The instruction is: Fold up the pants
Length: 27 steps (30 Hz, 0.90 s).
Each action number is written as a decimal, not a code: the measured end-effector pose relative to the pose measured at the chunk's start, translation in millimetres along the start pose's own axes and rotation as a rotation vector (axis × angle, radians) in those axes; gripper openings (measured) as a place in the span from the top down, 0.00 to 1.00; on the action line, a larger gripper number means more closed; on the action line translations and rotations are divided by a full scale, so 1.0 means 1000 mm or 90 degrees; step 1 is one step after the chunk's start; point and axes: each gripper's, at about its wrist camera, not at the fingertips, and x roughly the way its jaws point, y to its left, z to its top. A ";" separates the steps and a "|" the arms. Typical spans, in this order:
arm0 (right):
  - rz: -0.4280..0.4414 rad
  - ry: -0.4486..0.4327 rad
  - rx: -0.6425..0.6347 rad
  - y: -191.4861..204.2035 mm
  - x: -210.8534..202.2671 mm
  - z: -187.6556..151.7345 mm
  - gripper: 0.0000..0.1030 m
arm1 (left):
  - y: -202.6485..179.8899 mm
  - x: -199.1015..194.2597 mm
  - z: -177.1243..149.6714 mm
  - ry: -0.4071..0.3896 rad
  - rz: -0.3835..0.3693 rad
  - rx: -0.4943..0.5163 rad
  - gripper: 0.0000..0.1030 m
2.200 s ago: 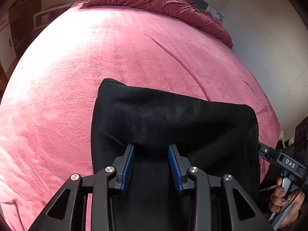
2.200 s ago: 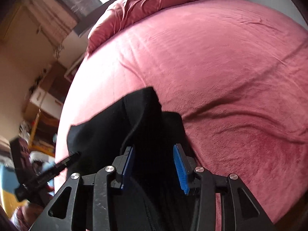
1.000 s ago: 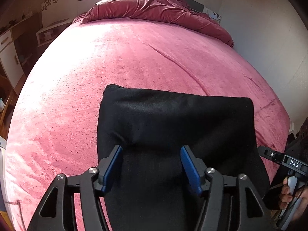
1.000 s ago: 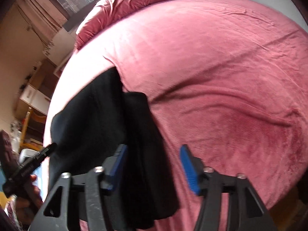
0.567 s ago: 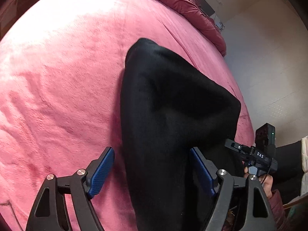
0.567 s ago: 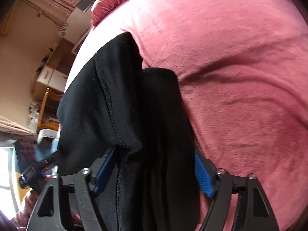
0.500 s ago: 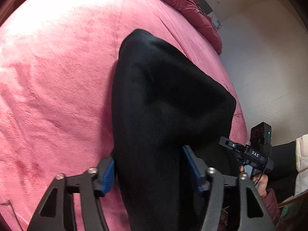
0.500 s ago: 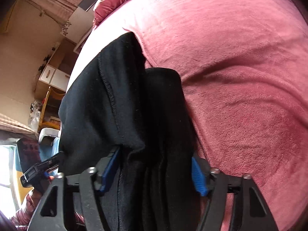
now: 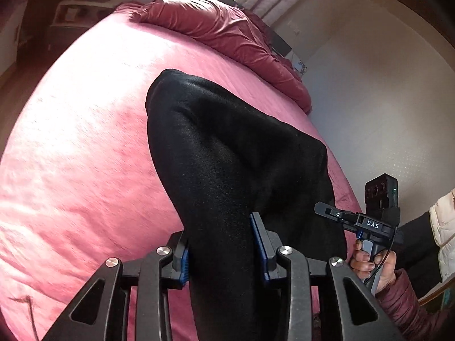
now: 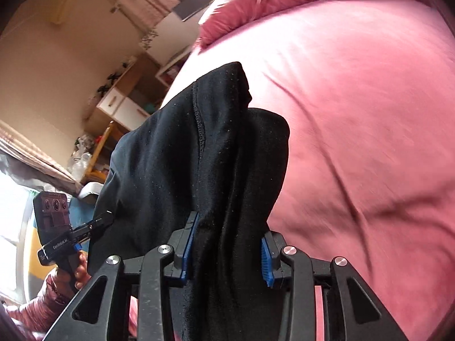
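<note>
pink bed (image 9: 85, 142), black pants (image 9: 227, 156), wooden shelves (image 10: 125, 96)

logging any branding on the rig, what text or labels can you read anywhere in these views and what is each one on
"DAS": white letters on the black body of the right gripper, seen from the left wrist view.
A short white label on the body of the left gripper, seen from the right wrist view: too small and blurred to read.
Nothing readable on the black pants or the pink bedspread.
</note>
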 end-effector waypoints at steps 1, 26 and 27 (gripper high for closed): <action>0.003 0.005 -0.006 0.006 0.013 0.010 0.64 | 0.006 -0.002 0.007 -0.005 0.012 -0.005 0.64; -0.170 0.021 -0.078 0.057 0.091 0.043 0.34 | 0.036 0.018 0.018 -0.043 0.308 -0.038 0.31; -0.177 0.009 -0.084 0.065 0.087 0.044 0.34 | 0.032 0.013 0.016 -0.053 0.317 -0.035 0.31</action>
